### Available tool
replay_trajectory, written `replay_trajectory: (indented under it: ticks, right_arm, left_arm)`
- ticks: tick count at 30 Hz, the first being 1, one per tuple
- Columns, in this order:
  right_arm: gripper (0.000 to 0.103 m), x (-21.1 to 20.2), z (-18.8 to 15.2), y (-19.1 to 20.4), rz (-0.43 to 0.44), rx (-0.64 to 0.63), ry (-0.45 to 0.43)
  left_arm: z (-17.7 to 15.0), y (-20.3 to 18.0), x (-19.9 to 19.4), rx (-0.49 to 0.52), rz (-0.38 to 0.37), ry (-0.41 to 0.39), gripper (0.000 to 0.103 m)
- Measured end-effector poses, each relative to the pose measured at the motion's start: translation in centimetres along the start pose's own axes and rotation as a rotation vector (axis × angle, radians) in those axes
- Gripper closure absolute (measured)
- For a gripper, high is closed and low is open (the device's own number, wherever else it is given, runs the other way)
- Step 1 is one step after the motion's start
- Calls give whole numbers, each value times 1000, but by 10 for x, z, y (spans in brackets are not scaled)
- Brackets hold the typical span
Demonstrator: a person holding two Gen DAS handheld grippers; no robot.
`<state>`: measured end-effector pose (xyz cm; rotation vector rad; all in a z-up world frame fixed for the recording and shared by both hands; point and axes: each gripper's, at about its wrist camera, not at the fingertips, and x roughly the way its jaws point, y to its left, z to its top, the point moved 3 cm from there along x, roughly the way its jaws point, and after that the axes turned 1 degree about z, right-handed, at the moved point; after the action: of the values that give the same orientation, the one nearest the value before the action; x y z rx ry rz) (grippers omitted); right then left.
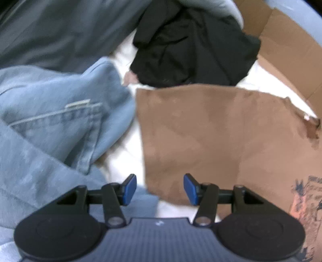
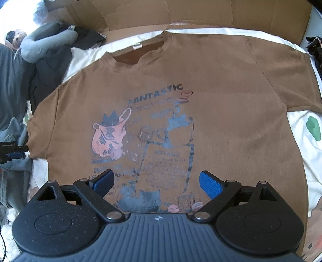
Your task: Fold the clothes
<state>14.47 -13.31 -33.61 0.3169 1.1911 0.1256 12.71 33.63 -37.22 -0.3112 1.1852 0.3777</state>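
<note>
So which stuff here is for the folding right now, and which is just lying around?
For the job:
- brown T-shirt, spread flat, print up
- left hand-held gripper, open, at the shirt's sleeve edge
- right hand-held gripper, open, above the shirt's print

Just lying about:
- blue jeans
- black garment
- grey plush toy
- cardboard
- white sheet underneath

Brown T-shirt (image 2: 221, 121): matt soft cloth, cracked faded print | jeans (image 1: 50, 121): pale denim, stitched seams | black garment (image 1: 191, 50): matt cloth | cardboard (image 2: 181, 16): dull brown, creased | sheet (image 2: 297, 137): pale smooth cloth | right gripper (image 2: 156, 182): matt black plastic, ribbed blue pads, metal pins
</note>
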Motion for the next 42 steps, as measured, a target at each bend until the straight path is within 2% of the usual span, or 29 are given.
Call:
replay_trajectory:
  ticks: [6, 13, 20, 28, 36, 39, 42]
  right_arm:
    - [8, 4, 8, -9, -47, -21, -29]
    - [8, 18, 32, -35, -150, -18, -70]
    - [8, 42, 62, -61, -214, -25, -83]
    - [9, 71, 99, -76, -236, -67, -96]
    - [10, 106, 136, -72, -213, -123, -113]
    - [15, 115, 149, -75, -195, -137, -131]
    - [15, 124, 163, -76, -179, -165, -155]
  left_arm:
    - [21, -39, 2, 27, -95, -58, 49]
    - [31, -97, 18, 131, -140, -84, 49]
    - [46, -135, 35, 205, -155, -112, 49]
    - [57, -157, 56, 246, -156, -134, 49]
    - [73, -145, 78, 213, -97, -132, 49]
    - [77, -142, 81, 209, -91, -137, 49]
    - [77, -145, 77, 209, -80, -158, 49]
